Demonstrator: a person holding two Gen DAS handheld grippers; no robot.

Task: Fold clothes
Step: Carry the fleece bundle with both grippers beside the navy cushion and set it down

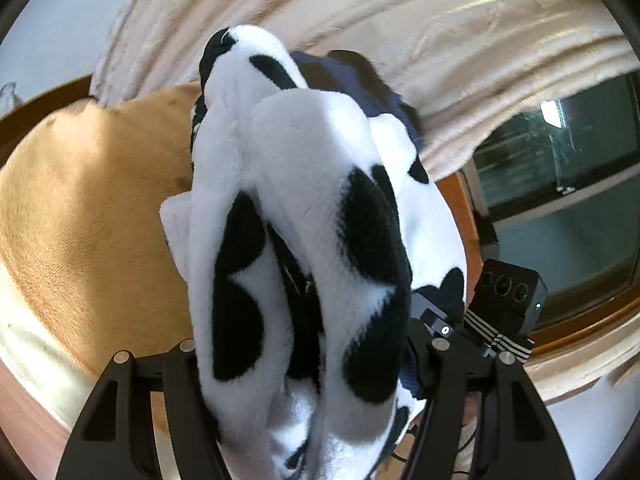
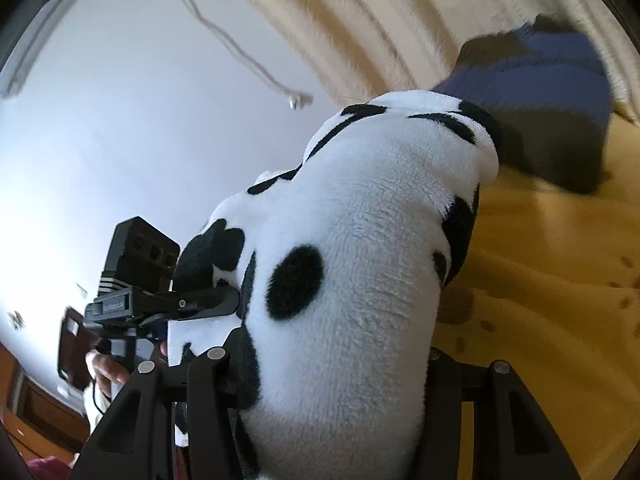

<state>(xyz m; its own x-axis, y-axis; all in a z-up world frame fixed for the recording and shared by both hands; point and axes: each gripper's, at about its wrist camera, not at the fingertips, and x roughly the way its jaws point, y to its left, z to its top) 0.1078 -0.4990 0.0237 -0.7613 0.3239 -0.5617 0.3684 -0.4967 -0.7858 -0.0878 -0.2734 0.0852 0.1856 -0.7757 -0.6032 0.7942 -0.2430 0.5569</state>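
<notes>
A thick white fleece garment with black cow patches (image 1: 304, 208) is bunched up and fills the space between the jaws of my left gripper (image 1: 304, 328), which is shut on it; the fingertips are buried in the fleece. In the right wrist view the same garment (image 2: 352, 264) bulges out of my right gripper (image 2: 332, 344), also shut on it with the tips hidden. The two grippers are close side by side: the right one's finger (image 1: 438, 330) shows at the garment's right edge, and the left one's finger (image 2: 208, 302) at its left edge. A hand (image 2: 108, 372) holds the left gripper's handle.
Below lies a mustard-yellow bed cover (image 1: 80, 208) (image 2: 552, 264). A dark blue garment (image 1: 344, 76) (image 2: 552, 96) sits on it beyond the fleece. Cream ribbed fabric (image 1: 380, 12) hangs behind. A window (image 1: 560, 200) is at right, a white wall (image 2: 120, 128) with a dangling cord (image 2: 240, 52) at left.
</notes>
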